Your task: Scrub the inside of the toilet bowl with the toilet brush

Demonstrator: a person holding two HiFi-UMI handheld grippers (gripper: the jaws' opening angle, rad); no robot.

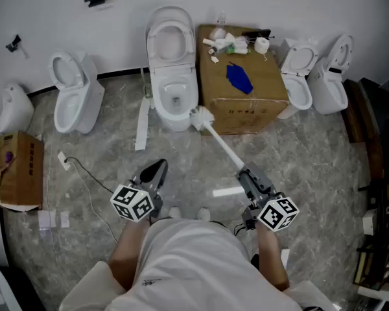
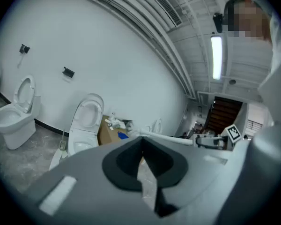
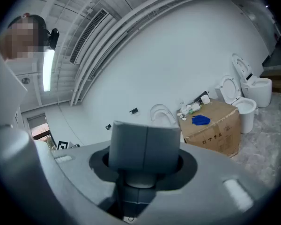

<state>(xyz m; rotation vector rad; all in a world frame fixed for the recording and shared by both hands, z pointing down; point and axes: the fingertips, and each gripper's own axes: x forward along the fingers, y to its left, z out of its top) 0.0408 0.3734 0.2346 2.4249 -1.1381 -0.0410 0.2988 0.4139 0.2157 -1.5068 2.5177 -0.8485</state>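
Observation:
A white toilet (image 1: 172, 63) with its lid up stands against the far wall; its bowl (image 1: 175, 98) faces me. My right gripper (image 1: 246, 176) is shut on the white handle of the toilet brush (image 1: 223, 144). The brush head (image 1: 201, 116) hangs just outside the bowl's front right, next to the cardboard box. In the right gripper view the shut fingers (image 3: 145, 146) hide the handle. My left gripper (image 1: 158, 168) points at the floor in front of the toilet, shut on nothing; its jaws meet in the left gripper view (image 2: 141, 144), where the toilet (image 2: 85, 121) and the brush handle (image 2: 166, 138) show.
A large cardboard box (image 1: 247, 105) with bottles and a blue cloth (image 1: 239, 78) stands right of the toilet. More toilets stand at the left (image 1: 74, 92) and right (image 1: 299, 76). A small box (image 1: 21, 170), a cable (image 1: 84, 172) and a white strip (image 1: 142, 123) lie on the floor.

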